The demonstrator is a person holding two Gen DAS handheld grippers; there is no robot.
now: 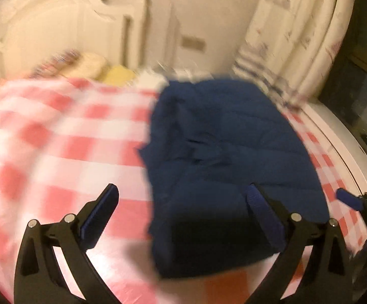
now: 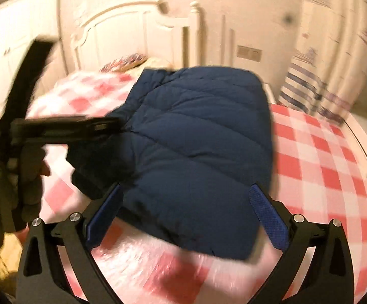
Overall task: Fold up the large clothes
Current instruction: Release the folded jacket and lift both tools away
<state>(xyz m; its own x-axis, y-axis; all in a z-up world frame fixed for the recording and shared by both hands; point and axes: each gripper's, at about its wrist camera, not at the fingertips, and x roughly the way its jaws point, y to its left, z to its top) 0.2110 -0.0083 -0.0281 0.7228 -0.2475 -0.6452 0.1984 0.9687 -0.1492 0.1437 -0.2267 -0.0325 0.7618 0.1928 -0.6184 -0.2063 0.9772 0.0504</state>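
A dark blue quilted puffer jacket (image 1: 229,157) lies folded into a rough rectangle on a bed with a red-and-white checked cover (image 1: 64,136). It also shows in the right wrist view (image 2: 196,147). My left gripper (image 1: 183,195) is open and empty, hovering above the jacket's near left edge. My right gripper (image 2: 186,195) is open and empty above the jacket's near end. The left gripper (image 2: 54,126), held by a hand, shows at the left of the right wrist view. The right gripper's tip (image 1: 348,200) shows at the right edge of the left wrist view.
A white headboard (image 2: 133,27) stands at the far end with pillows (image 1: 92,65) before it. A striped curtain (image 2: 317,76) hangs at the right. The bed's white right edge (image 1: 340,147) runs along the mattress. Both views are motion-blurred.
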